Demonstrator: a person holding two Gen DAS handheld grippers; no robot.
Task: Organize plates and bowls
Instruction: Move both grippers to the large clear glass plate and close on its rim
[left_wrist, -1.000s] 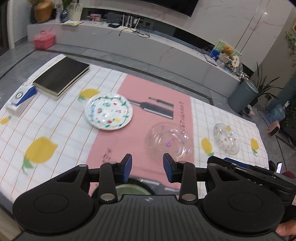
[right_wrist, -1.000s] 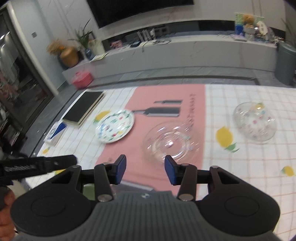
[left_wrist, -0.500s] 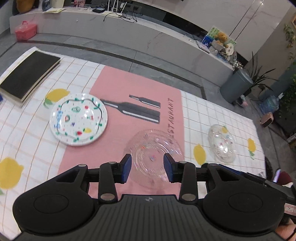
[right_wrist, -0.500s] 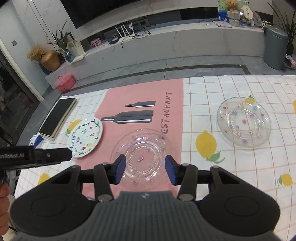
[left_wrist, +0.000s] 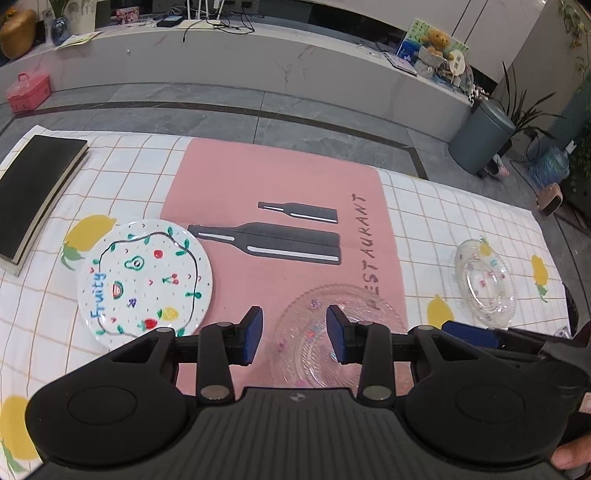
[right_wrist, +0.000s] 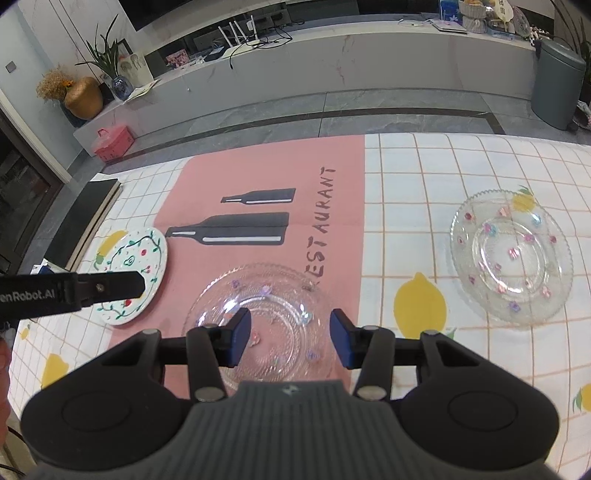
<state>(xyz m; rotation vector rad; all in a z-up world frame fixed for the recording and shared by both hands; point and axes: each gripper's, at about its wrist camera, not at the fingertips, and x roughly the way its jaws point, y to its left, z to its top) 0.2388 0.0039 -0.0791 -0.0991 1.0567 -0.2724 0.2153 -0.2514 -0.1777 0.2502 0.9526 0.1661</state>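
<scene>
Three dishes on the tablecloth (left_wrist: 424, 206): a painted plate (left_wrist: 144, 277) on the left, a clear glass plate (right_wrist: 258, 325) in the middle on the pink mat (left_wrist: 273, 177), another glass plate (right_wrist: 511, 254) far off on the right. Nothing stacked yet.

Left tongs (left_wrist: 294, 339) open, nothing between the blue pads. Right tongs (right_wrist: 290, 341) open too, empty, hanging over the middle glass plate.

Could go wrong: both tongs aimed at the same middle plate, so maybe a bump. Glass slippery and low at the rim, so maybe a slide or a chip from a bad pinch.

Left view: the whole black book (left_wrist: 33, 192) and the word "Fruity" on the painted plate. Right view: the far glass plate big and clear, plus the left tongs poking in over the painted plate.
</scene>
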